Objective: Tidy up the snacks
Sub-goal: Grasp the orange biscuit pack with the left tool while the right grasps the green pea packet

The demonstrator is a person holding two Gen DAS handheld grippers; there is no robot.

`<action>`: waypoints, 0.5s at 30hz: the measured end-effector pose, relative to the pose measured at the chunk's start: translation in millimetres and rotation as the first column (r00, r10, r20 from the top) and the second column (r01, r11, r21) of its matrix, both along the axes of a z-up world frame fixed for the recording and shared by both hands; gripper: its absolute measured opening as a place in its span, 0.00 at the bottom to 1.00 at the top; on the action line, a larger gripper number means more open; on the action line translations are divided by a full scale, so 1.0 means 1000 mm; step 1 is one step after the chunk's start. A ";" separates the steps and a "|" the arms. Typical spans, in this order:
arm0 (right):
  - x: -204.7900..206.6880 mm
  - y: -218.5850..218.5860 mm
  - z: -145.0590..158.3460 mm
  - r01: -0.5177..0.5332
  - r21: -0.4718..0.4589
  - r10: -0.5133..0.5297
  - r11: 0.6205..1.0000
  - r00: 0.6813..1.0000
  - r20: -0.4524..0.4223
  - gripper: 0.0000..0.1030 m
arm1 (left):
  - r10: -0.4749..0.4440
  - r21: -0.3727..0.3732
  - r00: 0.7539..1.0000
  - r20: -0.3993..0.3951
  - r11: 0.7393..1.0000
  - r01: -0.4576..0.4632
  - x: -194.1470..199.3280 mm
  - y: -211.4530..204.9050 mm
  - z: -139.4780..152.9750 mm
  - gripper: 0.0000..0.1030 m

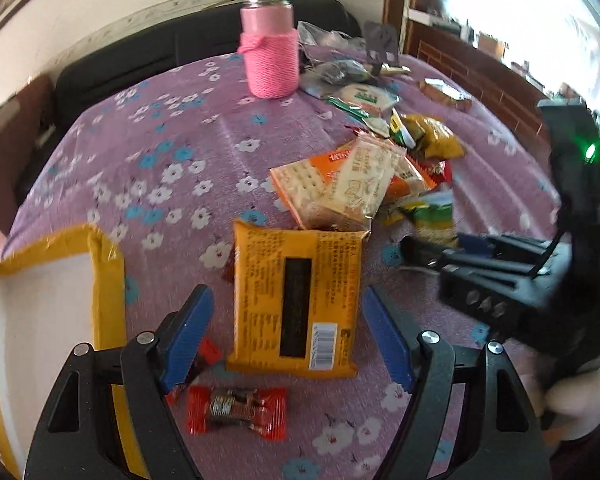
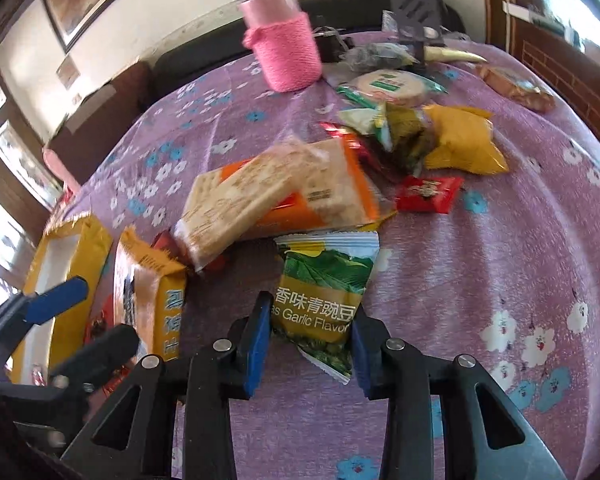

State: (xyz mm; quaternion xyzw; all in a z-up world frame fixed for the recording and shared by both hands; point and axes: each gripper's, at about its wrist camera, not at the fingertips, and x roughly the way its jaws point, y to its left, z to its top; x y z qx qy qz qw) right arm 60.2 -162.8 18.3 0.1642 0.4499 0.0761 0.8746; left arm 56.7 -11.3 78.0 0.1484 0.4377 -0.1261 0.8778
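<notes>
Floral tablecloth: left gripper angled down, spread astride orange packet; right gripper clamped on pea packet.

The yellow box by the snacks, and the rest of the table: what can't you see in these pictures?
- Yellow box: left wrist view, inside washed out white, cut by the edge.
- Pea packet: right wrist view, sides covered by right hand-held gripper.
- Far snacks: blurred, labels unreadable.
- Pink bottle: contents hidden by knitted sleeve.
</notes>
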 end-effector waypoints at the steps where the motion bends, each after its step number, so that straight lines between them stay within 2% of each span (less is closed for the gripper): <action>1: 0.001 -0.005 -0.001 0.009 0.021 -0.009 1.000 1.000 -0.005 0.36 | 0.001 0.031 1.000 0.008 1.000 -0.001 0.003 -0.005 -0.003 0.75; 3: 0.001 -0.014 -0.003 0.018 0.071 -0.017 0.997 1.000 -0.013 0.36 | 0.002 0.086 1.000 0.012 0.996 -0.003 0.008 -0.012 -0.012 0.78; 6: 0.001 -0.014 -0.003 0.020 0.075 -0.019 0.997 1.000 -0.011 0.36 | 0.036 0.162 0.999 -0.011 0.986 -0.034 0.012 -0.017 -0.025 0.78; 7: 0.001 -0.013 -0.003 0.018 0.069 -0.017 0.997 1.000 -0.008 0.36 | 0.040 0.169 0.999 -0.022 0.985 -0.036 0.011 -0.017 -0.028 0.70; 9: 0.000 -0.011 -0.002 0.013 0.061 -0.012 0.998 1.000 -0.004 0.36 | 0.051 0.150 0.998 -0.031 0.988 -0.046 0.008 -0.015 -0.027 0.67; 15: -0.004 -0.003 -0.001 -0.004 0.034 0.003 0.999 1.000 0.009 0.36 | 0.099 0.013 0.995 0.011 0.995 -0.099 -0.011 0.001 -0.001 0.67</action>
